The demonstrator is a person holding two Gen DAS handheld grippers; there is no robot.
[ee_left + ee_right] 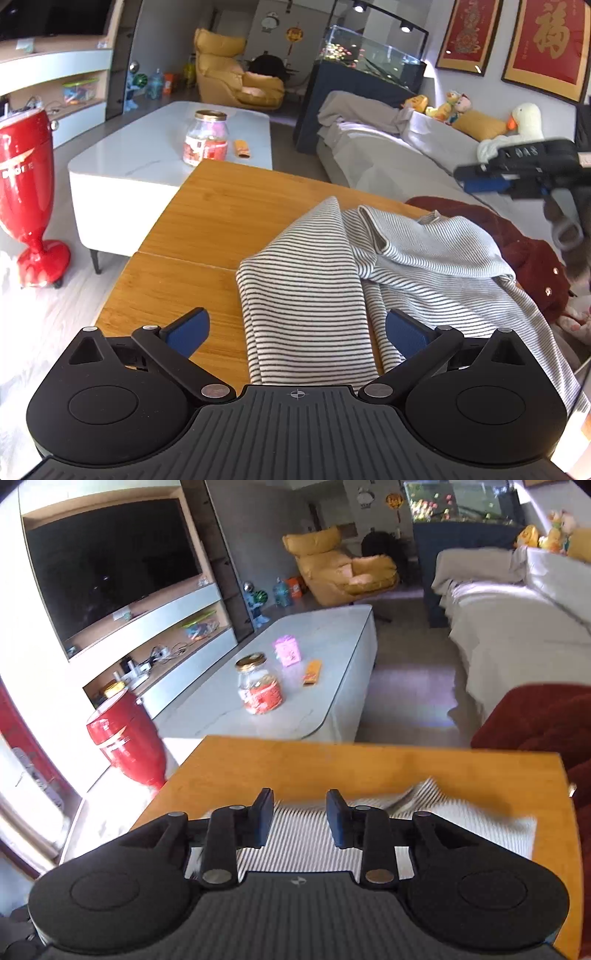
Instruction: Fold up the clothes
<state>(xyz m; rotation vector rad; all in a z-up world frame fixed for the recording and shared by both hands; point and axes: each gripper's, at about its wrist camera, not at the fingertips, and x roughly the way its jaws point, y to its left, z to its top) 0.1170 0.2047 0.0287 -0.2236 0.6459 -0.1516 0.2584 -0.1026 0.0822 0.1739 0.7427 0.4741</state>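
A wooden table [207,206] carries the work in a sunlit living room, pulled up beside a sofa [388,158] so the cloth has a flat place to lie. Across its near right part sprawls a striped garment [306,295] — rumpled, one long panel doubled back over the body, its right edge hanging off the table toward a dark red cushion [532,258]; whether this is a fold half made or a heap waiting to be squared cannot be told. The left claw [297,332] hovers low at the near hem, spread wide with a blue pad either side of the folded panel and nothing gripped — placed, it seems, to pinch that strip. The right claw [300,818] hangs above the stripes, partly open and empty, raised clear in the left wrist view [517,173]
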